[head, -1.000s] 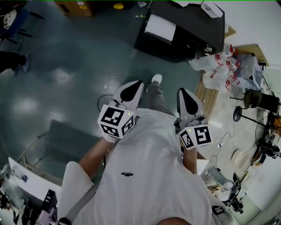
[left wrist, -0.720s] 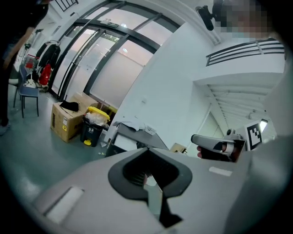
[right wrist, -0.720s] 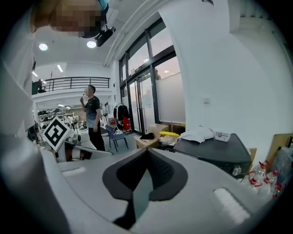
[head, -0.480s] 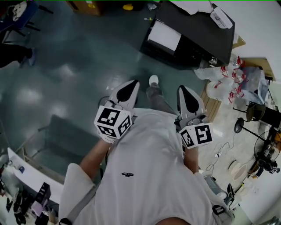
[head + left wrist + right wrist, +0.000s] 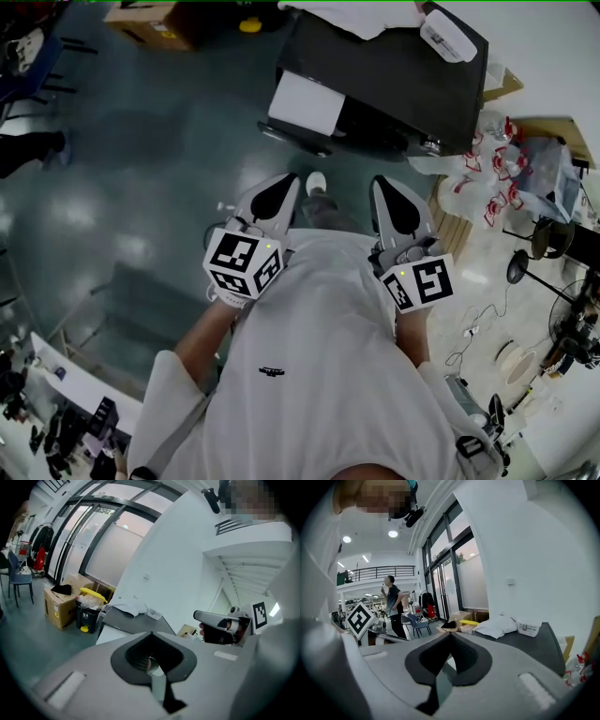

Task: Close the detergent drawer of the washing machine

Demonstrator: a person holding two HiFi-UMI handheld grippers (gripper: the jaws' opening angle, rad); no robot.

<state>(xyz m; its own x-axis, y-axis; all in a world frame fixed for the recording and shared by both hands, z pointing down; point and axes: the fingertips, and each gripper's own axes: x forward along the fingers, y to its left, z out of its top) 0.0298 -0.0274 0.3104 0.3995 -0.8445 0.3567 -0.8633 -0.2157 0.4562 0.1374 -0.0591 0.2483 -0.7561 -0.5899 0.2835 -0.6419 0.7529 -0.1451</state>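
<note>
A dark-topped machine stands ahead of me on the floor, and a white panel juts from its left front. Whether that panel is the detergent drawer I cannot tell. My left gripper and right gripper are held side by side at chest height, short of the machine and touching nothing. Both are shut with nothing between the jaws. The left gripper points at the machine's grey top. The right gripper looks over the same top.
A white cloth and a small white box lie on the machine. A cardboard box and a black bin stand to its left. Plastic bags and lamp stands crowd the right. A person stands far off.
The machine has come nearer and shifted left in the head view as I walk toward it. Both grippers stay shut and level in front of my chest.
</note>
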